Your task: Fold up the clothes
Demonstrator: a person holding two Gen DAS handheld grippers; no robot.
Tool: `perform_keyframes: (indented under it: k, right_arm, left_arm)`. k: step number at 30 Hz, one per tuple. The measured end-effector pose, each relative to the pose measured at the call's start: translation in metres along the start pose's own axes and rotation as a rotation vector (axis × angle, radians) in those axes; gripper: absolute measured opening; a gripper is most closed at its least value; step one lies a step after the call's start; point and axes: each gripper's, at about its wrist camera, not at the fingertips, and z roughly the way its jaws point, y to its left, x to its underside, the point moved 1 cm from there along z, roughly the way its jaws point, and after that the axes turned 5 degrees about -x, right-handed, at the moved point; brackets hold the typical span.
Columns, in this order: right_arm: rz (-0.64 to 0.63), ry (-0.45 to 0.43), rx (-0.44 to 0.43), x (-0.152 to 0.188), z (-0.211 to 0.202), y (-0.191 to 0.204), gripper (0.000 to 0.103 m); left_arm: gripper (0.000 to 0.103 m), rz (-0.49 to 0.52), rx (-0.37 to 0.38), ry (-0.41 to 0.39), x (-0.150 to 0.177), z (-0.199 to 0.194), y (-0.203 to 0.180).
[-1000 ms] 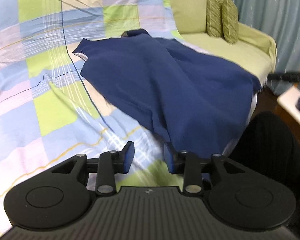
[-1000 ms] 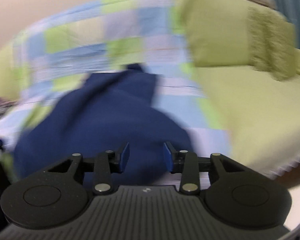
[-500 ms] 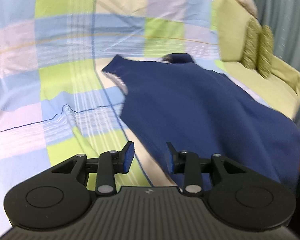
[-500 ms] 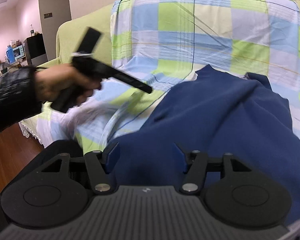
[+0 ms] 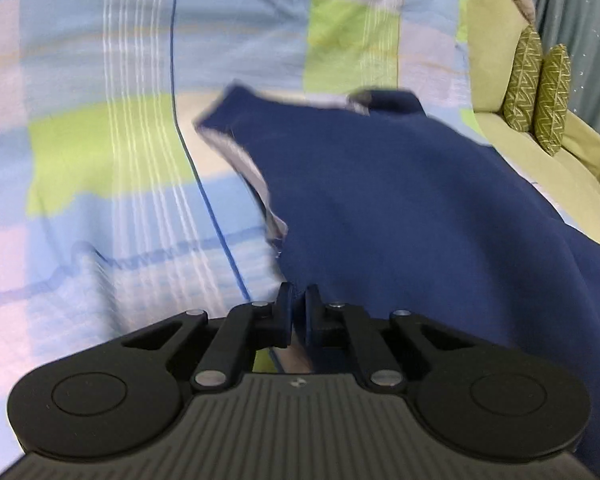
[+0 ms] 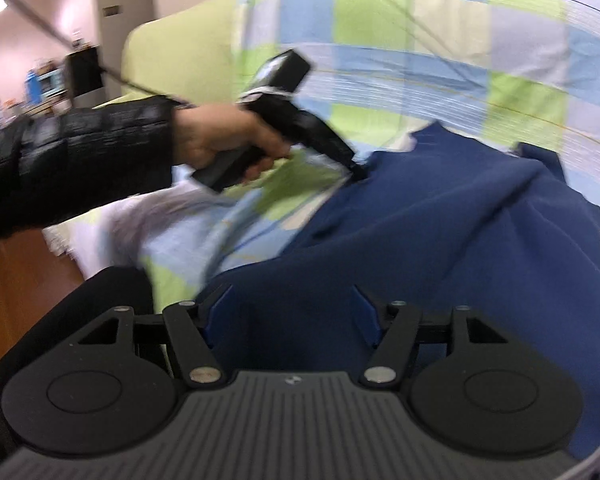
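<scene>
A navy sleeveless garment (image 5: 400, 208) lies spread on a checked sheet (image 5: 120, 160) that covers a sofa. My left gripper (image 5: 299, 300) is shut on the garment's left side edge, just below the pale-lined armhole. In the right wrist view the same gripper (image 6: 356, 170) is held by a hand (image 6: 216, 136) in a black sleeve, its tip on that edge. My right gripper (image 6: 292, 312) stands open low over the near part of the garment (image 6: 440, 248). Navy cloth lies under its jaws and its pads do not press on it.
The green sofa seat (image 5: 548, 168) and two patterned cushions (image 5: 536, 88) lie to the right of the garment. Wooden floor (image 6: 16, 280) shows at the lower left past the sheet's edge. A room with furniture is blurred at the far left.
My left gripper moved in to the garment's left edge and shut on it. My right gripper's jaws spread wider, and its view swung left onto the garment and the other hand.
</scene>
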Motion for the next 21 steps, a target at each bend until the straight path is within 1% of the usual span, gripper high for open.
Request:
perform_keyframes:
  k: [2, 6, 7, 8, 9, 10, 11, 15, 18, 19, 21]
  right_arm:
    - [-0.026, 0.034, -0.025, 0.003, -0.001, 0.01, 0.06]
    - [-0.031, 0.081, -0.087, 0.009, 0.008, 0.027, 0.058]
    - [-0.03, 0.093, -0.107, 0.01, 0.013, 0.031, 0.055]
    - [-0.029, 0.112, -0.129, 0.011, 0.02, 0.036, 0.051]
    - [-0.027, 0.134, -0.149, 0.012, 0.028, 0.041, 0.041]
    - [-0.025, 0.151, -0.164, 0.014, 0.035, 0.044, 0.036]
    - [-0.026, 0.169, -0.168, 0.016, 0.042, 0.047, 0.034]
    - [-0.045, 0.217, -0.073, 0.02, 0.06, 0.054, 0.034]
    - [-0.068, 0.249, 0.019, 0.024, 0.072, 0.059, 0.034]
    - [-0.079, 0.262, 0.034, 0.025, 0.076, 0.061, 0.034]
    - [-0.097, 0.286, 0.034, 0.028, 0.087, 0.066, 0.033]
  left_arm:
    - [0.006, -0.004, -0.019, -0.037, -0.006, -0.013, 0.011]
    - [0.006, 0.032, -0.015, -0.003, -0.002, -0.013, 0.006]
    - [0.005, 0.039, -0.016, 0.007, 0.001, -0.011, 0.004]
    - [0.005, 0.046, -0.018, 0.015, 0.003, -0.01, 0.001]
    - [0.006, 0.052, -0.02, 0.019, 0.006, -0.009, -0.001]
    - [0.006, 0.057, -0.022, 0.023, 0.008, -0.009, -0.003]
    - [0.006, 0.058, -0.019, 0.021, 0.01, -0.011, -0.003]
    - [0.007, 0.047, -0.006, -0.013, 0.014, -0.029, -0.002]
    - [0.007, 0.056, 0.001, -0.028, 0.021, -0.044, 0.002]
    - [0.007, 0.057, 0.002, -0.03, 0.024, -0.05, 0.003]
    - [0.008, 0.054, 0.006, -0.035, 0.032, -0.06, 0.007]
